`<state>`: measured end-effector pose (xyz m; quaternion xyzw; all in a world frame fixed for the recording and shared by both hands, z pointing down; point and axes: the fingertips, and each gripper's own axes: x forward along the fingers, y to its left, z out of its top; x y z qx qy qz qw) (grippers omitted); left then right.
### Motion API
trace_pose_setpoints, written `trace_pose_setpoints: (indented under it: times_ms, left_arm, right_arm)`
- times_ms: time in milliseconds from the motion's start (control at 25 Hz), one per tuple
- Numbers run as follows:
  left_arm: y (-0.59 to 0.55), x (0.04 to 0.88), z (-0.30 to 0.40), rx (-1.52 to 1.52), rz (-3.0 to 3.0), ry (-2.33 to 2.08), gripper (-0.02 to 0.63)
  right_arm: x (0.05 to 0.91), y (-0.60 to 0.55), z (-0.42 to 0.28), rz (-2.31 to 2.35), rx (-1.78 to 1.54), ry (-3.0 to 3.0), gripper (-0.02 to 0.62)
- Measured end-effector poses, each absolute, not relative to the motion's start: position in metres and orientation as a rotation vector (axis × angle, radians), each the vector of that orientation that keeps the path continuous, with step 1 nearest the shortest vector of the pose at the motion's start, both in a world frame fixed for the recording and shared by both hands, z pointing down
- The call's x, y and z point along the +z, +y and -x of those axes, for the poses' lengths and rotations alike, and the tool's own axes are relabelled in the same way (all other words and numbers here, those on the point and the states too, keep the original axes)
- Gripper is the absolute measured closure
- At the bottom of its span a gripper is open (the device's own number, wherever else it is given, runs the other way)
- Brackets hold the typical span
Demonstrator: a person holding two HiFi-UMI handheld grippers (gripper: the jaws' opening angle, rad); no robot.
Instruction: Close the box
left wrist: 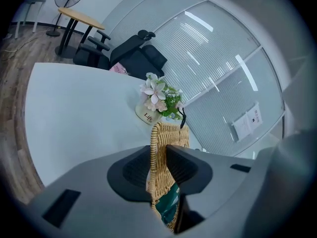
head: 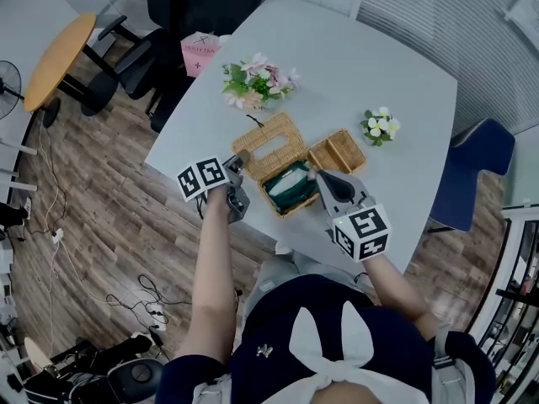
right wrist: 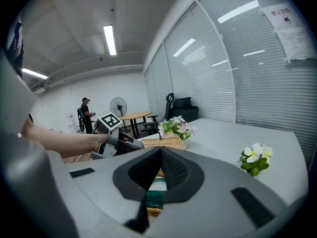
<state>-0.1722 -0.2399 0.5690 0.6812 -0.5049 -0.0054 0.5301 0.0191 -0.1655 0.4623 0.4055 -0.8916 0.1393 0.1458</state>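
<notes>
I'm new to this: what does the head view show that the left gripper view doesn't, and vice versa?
Only the head view: the right tongs, small white flowers and a wicker tray. Only the left gripper view: posted papers. Both: the left tongs clamped on the wicker lid, the potted pink flowers, the round wooden table.

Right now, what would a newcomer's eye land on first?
An open wicker box sits at the near edge of the table, something green inside, its lid tipped back. The left gripper is shut on that lid's edge; the right gripper is at the box's right side. Behind stand pink flowers.
</notes>
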Motion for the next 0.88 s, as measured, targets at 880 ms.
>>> trace_pose_setpoints:
  times_ms: [880]
  left_arm:
    - [-0.231, 0.552, 0.167, 0.090, -1.755, -1.280, 0.506]
  right_arm:
    - [0.464, -0.155, -0.025, -1.177, 0.403, -2.554, 0.591]
